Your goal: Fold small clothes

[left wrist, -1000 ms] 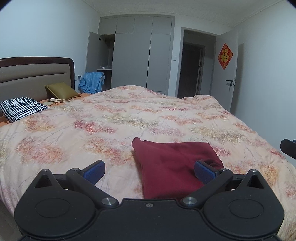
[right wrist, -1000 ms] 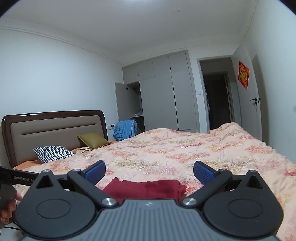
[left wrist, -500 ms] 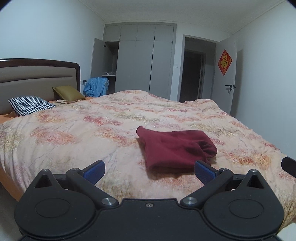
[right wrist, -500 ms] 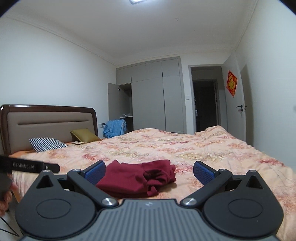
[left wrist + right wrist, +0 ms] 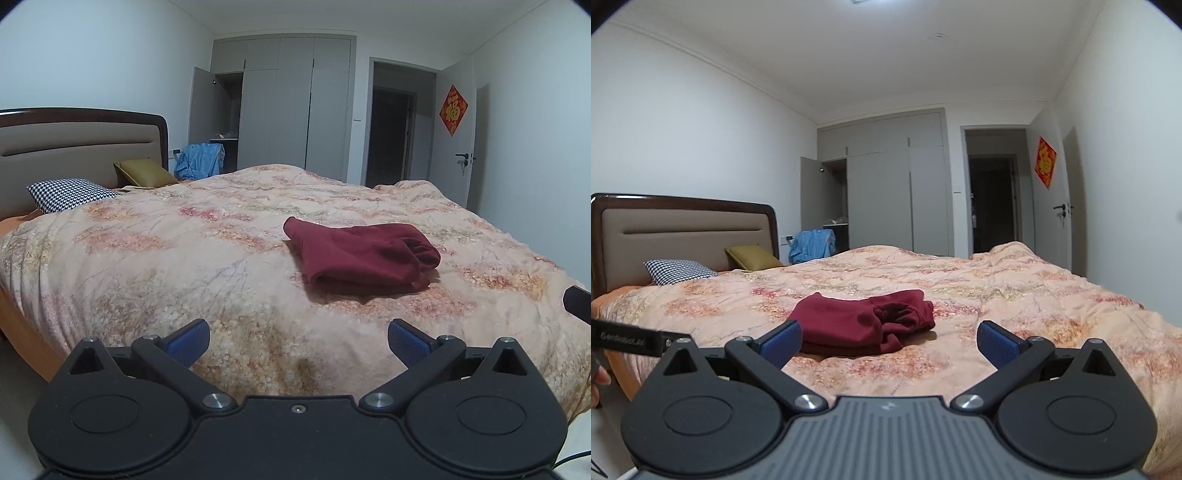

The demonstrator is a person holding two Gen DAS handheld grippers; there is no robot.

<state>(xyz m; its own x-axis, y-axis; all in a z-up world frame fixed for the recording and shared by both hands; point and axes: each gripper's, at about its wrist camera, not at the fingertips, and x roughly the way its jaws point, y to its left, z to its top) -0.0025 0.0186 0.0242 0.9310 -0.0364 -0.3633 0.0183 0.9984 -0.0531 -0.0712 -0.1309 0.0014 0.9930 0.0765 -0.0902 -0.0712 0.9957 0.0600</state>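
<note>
Both tongs spread wide, empty, held level short of the bed's near edge.

L gripper & R gripper: blue ribbed pads on black hinged arms, nothing between. Folded maroon garment, soft knit, rough rectangle w/ bunched lump at its 3 o'clock end, lies on floral peach quilt, at 1 o'clock from L gripper, 11 o'clock from R.

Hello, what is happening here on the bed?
A person holds a gripper in each hand in front of a bed. A dark red garment lies folded on the floral quilt. The left gripper and the right gripper are both open, short of the garment, touching nothing.
</note>
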